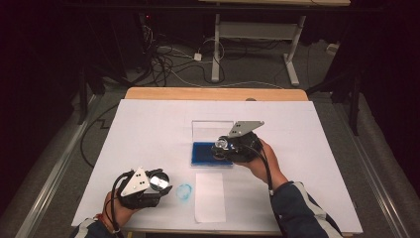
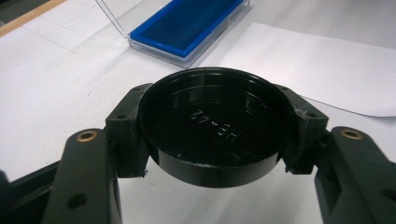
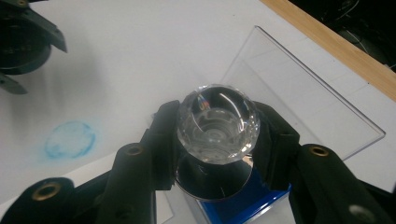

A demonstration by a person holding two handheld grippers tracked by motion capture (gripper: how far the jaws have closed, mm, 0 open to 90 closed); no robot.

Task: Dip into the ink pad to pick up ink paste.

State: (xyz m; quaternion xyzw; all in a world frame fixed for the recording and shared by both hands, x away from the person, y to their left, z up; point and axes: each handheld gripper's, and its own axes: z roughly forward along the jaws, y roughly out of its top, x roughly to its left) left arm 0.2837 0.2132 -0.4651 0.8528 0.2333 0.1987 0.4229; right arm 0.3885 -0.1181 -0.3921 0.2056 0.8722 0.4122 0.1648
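My right gripper (image 3: 217,142) is shut on a stamp (image 3: 217,122) with a clear faceted knob and a dark round base. It holds the stamp just above the blue ink pad (image 3: 243,201), whose clear lid (image 3: 299,100) stands open behind. From above, that right gripper (image 1: 224,147) hovers over the ink pad (image 1: 204,152) at mid-table. My left gripper (image 2: 212,135) is shut on a round black cap (image 2: 212,122), hollow side up, near the table's front left (image 1: 159,181). A round blue stamp mark (image 1: 184,191) lies on the white sheet between the hands.
A small white slip of paper (image 1: 209,196) lies at the front, right of the blue mark. A large white sheet (image 1: 148,129) covers the wooden table (image 1: 213,93). Cables and table legs stand on the floor beyond the far edge.
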